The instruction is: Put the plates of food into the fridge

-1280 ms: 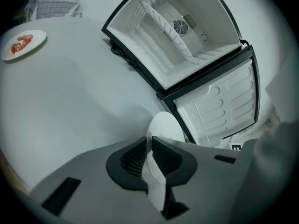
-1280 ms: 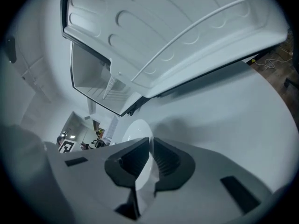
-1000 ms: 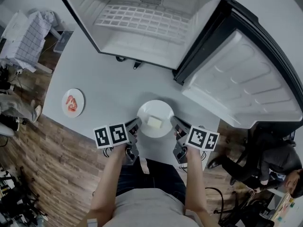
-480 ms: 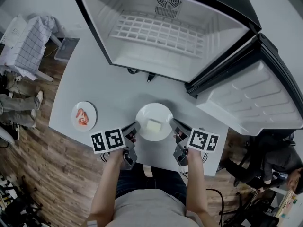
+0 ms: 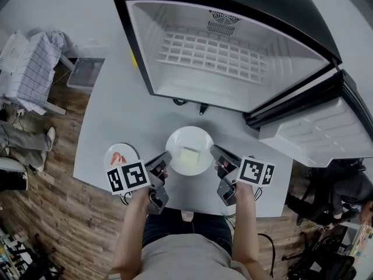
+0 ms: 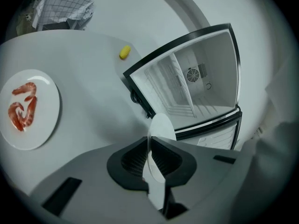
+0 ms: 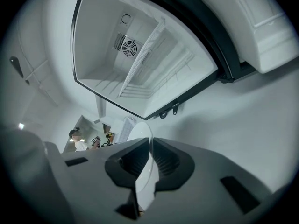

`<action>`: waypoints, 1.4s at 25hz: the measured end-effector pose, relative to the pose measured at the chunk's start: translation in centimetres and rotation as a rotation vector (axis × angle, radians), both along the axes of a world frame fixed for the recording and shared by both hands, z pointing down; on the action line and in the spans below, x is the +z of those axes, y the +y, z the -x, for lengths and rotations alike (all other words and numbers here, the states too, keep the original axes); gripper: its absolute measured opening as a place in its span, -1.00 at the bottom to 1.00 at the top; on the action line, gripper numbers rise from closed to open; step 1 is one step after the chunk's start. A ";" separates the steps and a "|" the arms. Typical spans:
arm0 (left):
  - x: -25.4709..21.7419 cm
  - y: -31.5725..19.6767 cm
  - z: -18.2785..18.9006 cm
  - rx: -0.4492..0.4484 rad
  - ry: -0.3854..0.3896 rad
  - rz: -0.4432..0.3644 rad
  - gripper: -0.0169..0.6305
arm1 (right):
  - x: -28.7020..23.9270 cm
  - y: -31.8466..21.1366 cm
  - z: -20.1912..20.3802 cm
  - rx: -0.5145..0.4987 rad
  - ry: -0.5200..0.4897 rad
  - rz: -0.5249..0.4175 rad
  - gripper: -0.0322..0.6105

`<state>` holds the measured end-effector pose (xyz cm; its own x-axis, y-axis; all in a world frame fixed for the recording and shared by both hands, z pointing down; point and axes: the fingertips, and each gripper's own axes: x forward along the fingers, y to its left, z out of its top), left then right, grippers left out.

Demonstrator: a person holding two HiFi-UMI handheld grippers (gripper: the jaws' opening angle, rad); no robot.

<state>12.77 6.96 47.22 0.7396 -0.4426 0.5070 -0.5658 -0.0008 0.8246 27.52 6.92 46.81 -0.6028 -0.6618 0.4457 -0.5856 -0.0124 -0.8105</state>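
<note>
A white plate (image 5: 189,150) with a pale square of food hangs just above the grey table (image 5: 116,115), in front of the open fridge (image 5: 221,57). My left gripper (image 5: 165,158) is shut on its left rim and my right gripper (image 5: 214,152) on its right rim. In the left gripper view the thin rim (image 6: 159,134) stands between the pads; these jaws have just been closing on it. The right gripper view shows the rim (image 7: 140,134) pinched the same way. A second plate with shrimp (image 5: 119,156) (image 6: 25,108) lies on the table by the left gripper, partly hidden by its marker cube.
The fridge door (image 5: 320,133) swings open to the right. Inside the fridge a white wire shelf (image 5: 213,54) spans the back. A small yellow object (image 6: 124,52) lies on the table left of the fridge. A checked cloth (image 5: 29,63) sits at far left.
Both grippers have carried the plate toward the fridge, which now fills more of the head view. The shrimp plate, earlier well to the left, now lies next to the left gripper.
</note>
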 end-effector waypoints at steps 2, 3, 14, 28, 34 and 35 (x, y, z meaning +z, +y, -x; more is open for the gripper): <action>-0.7 -0.9 0.9 0.004 0.025 -0.004 -0.85 | -0.7 -0.8 0.9 0.006 -0.001 -0.006 -0.79; -1.0 -1.3 1.3 0.006 0.037 -0.005 -0.85 | -1.1 -1.1 1.3 0.012 -0.001 -0.010 -0.79; -6.3 -5.3 2.8 0.020 0.176 -0.071 -0.88 | -5.4 -4.3 2.5 0.146 -0.135 -0.112 -0.80; -9.8 -8.6 1.5 -0.088 0.282 -0.100 -0.88 | -10.2 -8.5 0.6 0.180 -0.189 -0.213 -0.81; -11.5 -11.4 0.9 -0.125 0.300 -0.146 -0.88 | -12.2 -11.6 -0.3 0.176 -0.196 -0.252 -0.82; -11.6 -11.9 0.8 -0.131 0.305 -0.151 -0.88 | -12.4 -12.0 -0.3 0.178 -0.199 -0.255 -0.82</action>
<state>11.92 -4.91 35.63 0.7787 -0.5969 0.1935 -0.2975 -0.0797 0.9514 27.85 -5.13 34.44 -0.5268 -0.8387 0.1382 -0.4231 0.1177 -0.8984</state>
